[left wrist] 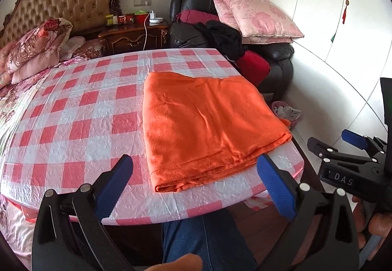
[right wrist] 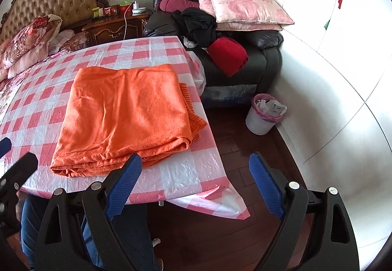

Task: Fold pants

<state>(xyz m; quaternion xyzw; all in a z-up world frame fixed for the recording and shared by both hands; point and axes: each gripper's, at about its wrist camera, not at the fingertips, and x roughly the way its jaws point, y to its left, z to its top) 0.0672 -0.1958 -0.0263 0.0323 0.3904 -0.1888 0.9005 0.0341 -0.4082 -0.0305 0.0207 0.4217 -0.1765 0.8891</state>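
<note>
Orange pants point(left wrist: 205, 128) lie folded into a flat rectangle on the right half of the red-and-white checked table point(left wrist: 80, 109). In the right wrist view the same pants point(right wrist: 122, 114) show a ribbed edge sticking out on their right side. My left gripper point(left wrist: 196, 179) hangs open above the near table edge, just short of the pants, nothing between its blue pads. My right gripper point(right wrist: 194, 182) is open too, held off the table's near right corner over the floor. The right gripper also shows in the left wrist view point(left wrist: 343, 146) at far right.
A person's legs in jeans point(left wrist: 203, 241) are under the near table edge. A black armchair point(right wrist: 232, 55) piled with pink pillows and red and black clothes stands behind the table. A white waste bin point(right wrist: 263, 114) sits on the dark floor by the white wardrobe. A bed lies left.
</note>
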